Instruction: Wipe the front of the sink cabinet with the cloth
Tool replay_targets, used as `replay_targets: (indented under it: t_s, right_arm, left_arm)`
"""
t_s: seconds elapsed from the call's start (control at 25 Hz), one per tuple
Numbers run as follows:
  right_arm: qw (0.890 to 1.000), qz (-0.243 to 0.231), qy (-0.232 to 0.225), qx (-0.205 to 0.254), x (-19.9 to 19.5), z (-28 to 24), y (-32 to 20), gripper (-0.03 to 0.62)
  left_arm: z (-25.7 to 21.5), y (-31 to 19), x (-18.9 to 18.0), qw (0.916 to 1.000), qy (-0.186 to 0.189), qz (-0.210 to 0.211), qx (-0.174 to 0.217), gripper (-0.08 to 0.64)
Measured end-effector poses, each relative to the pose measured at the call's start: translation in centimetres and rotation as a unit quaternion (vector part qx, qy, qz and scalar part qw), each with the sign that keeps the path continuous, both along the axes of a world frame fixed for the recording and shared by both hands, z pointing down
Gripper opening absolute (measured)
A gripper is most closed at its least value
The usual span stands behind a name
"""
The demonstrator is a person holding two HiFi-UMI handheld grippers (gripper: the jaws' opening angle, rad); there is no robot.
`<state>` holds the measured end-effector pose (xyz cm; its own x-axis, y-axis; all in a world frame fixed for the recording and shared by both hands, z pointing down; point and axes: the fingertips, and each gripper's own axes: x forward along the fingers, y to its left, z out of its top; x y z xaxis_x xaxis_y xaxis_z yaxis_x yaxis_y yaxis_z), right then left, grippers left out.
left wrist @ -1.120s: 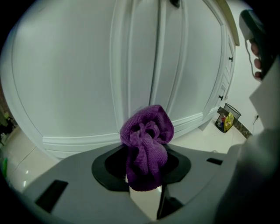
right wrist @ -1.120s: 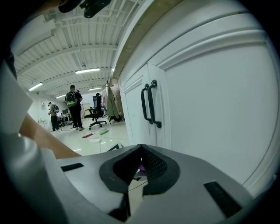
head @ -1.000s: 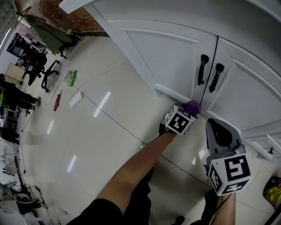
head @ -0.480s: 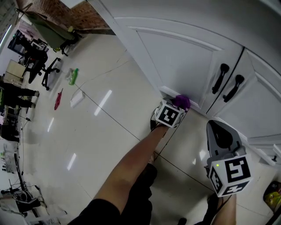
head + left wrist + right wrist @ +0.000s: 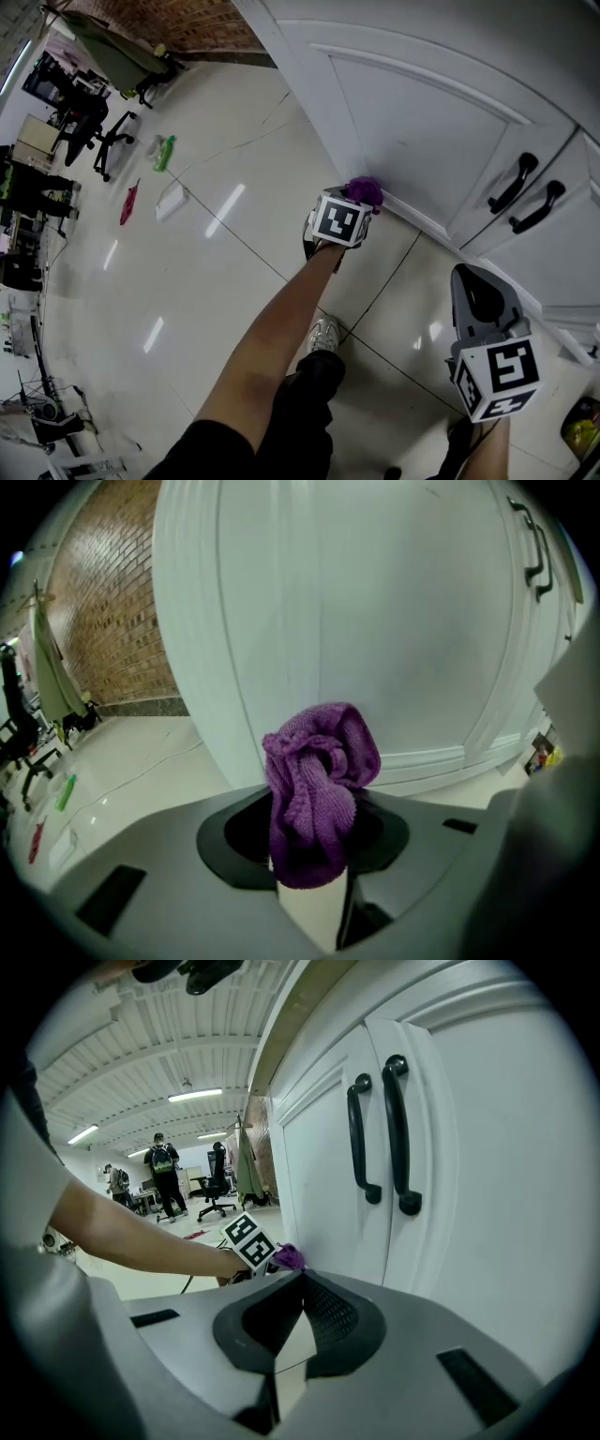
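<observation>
Over the last second the left gripper (image 5: pixel 311 878), clamped on the bunched purple cloth (image 5: pixel 317 771), has slid leftward along the foot of the sink cabinet's left door (image 5: pixel 431 131), away from the black handles (image 5: pixel 530 192) and toward the cabinet's corner. This suggests the lower edge is nearly wiped, with the upper panel probably still to do. The right gripper (image 5: pixel 286 1335) hangs idle, jaws together and empty. The doors are closed, so the cabinet's contents are hidden.
</observation>
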<state>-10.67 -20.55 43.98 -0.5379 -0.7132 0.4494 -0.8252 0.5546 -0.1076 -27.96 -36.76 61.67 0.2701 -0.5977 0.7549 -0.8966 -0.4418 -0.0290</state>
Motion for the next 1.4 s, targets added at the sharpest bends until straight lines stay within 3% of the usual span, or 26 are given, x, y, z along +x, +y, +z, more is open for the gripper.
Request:
replay_targets:
  t_s: [0.16,0.28,0.52,0.84,1.16,1.4]
  right_arm:
    - [1.0,0.002,-0.007,0.007,-0.3,-0.9,-0.6,0.002]
    - [1.0,0.003,-0.015,0.017,-0.2,-1.7,-0.5,0.002]
    - [0.999,0.016,-0.033,0.04,1.7,-4.1,0.5,0.002]
    - [0.995,0.039,-0.063,0.068,4.5,-7.4,3.1,0.002]
    - [0.991,0.043,-0.065,0.113,7.3,-11.5,5.9,0.002]
    - [0.987,0.047,-0.081,0.131,9.7,-13.7,7.3,0.002]
  left_arm:
    - [-1.4,-0.2,-1.3,0.9998,0.007,-0.018,0.008,0.15]
    - [-3.1,0.6,-0.7,0.9989,0.036,-0.019,0.025,0.15]
    - [-9.1,4.1,3.6,0.9933,0.084,0.022,0.076,0.15]
    - [-18.5,9.0,11.2,0.9799,0.127,0.07,0.138,0.15]
    - [-27.6,13.1,16.8,0.966,0.121,0.127,0.19,0.15]
    - [-33.1,14.1,20.3,0.9577,0.126,0.14,0.218,0.15]
